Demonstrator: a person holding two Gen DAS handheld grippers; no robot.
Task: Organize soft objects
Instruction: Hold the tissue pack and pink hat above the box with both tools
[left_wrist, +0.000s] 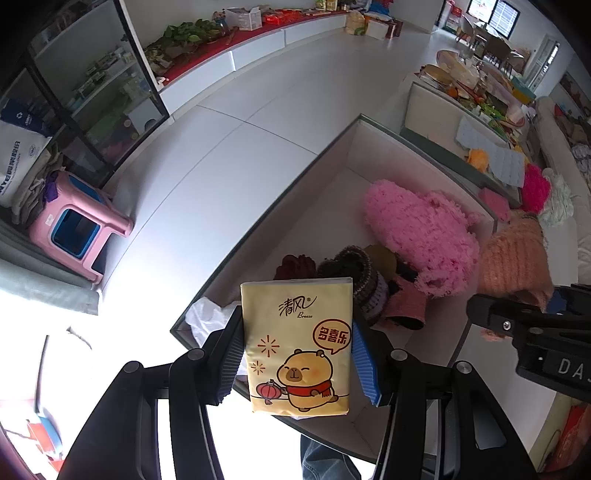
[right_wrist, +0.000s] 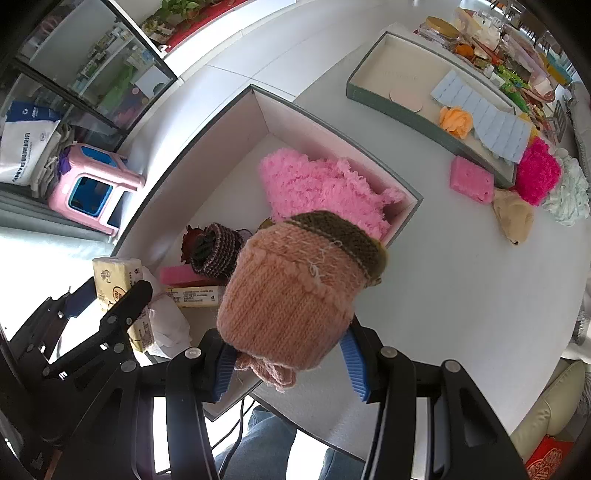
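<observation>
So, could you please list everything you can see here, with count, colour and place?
Tissue pack: one, yellow, held over the near end of the box.
Knitted item: one, peach with an olive band, held over the box.
Box: one, white inside, on the table.
Fluffy item: one, pink, inside the box.
Striped knit piece: one, dark, inside the box.
Sponge: one, pink, on the table.
Tray: one, grey-green, beyond the box.
Stool: one, pink and blue, on the floor.
Left gripper: closed on the tissue pack.
Right gripper: closed on the knitted item.

Tissue pack (left_wrist: 295, 347): glossy plastic wrap. Peach mitten (right_wrist: 291, 295): rough knit wool. Pink cloth (right_wrist: 321, 188): fluffy.
</observation>
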